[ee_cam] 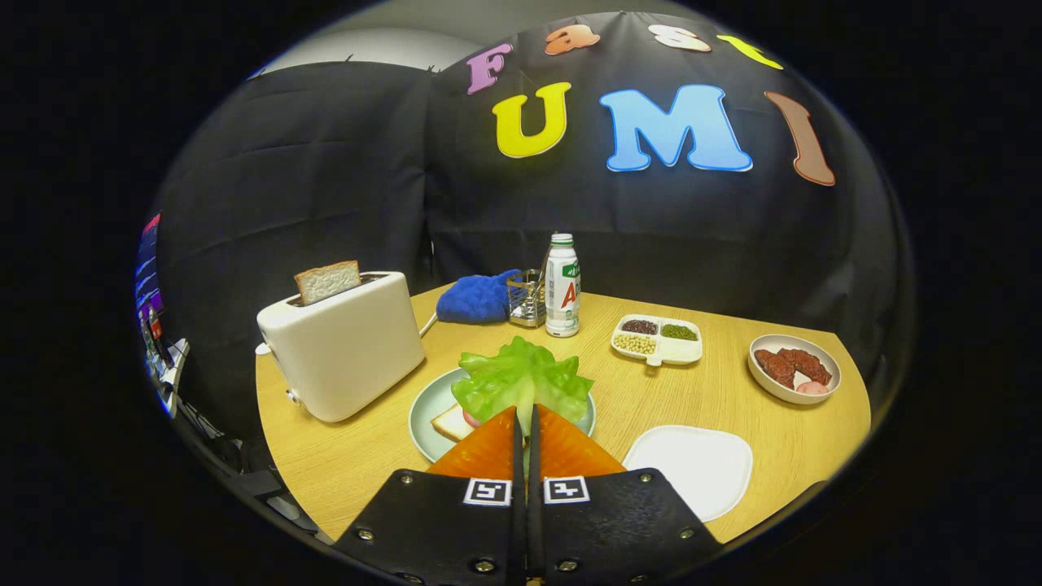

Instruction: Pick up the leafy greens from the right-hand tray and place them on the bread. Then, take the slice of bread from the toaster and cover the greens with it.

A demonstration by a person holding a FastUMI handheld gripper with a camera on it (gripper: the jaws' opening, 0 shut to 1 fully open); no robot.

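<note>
My gripper [525, 419] is shut on the stem end of the leafy greens [521, 376], a light green lettuce leaf that spreads out just beyond the fingertips. The leaf hangs over a pale green plate [425, 407]. On that plate lies a slice of bread [453, 423], its corner peeking out from under the leaf beside the left finger. A white toaster [346, 350] stands to the left of the plate with a second slice of bread [327, 281] sticking up from its slot. A white tray [692, 465], bare, lies to the right of the fingers.
Behind the plate stand a white bottle [562, 286], a small wire rack [527, 299] and a blue cloth [476, 299]. A divided white dish of beans [656, 339] and a bowl of meat pieces [794, 368] sit toward the right. The wooden table's edge [277, 456] runs close on the left.
</note>
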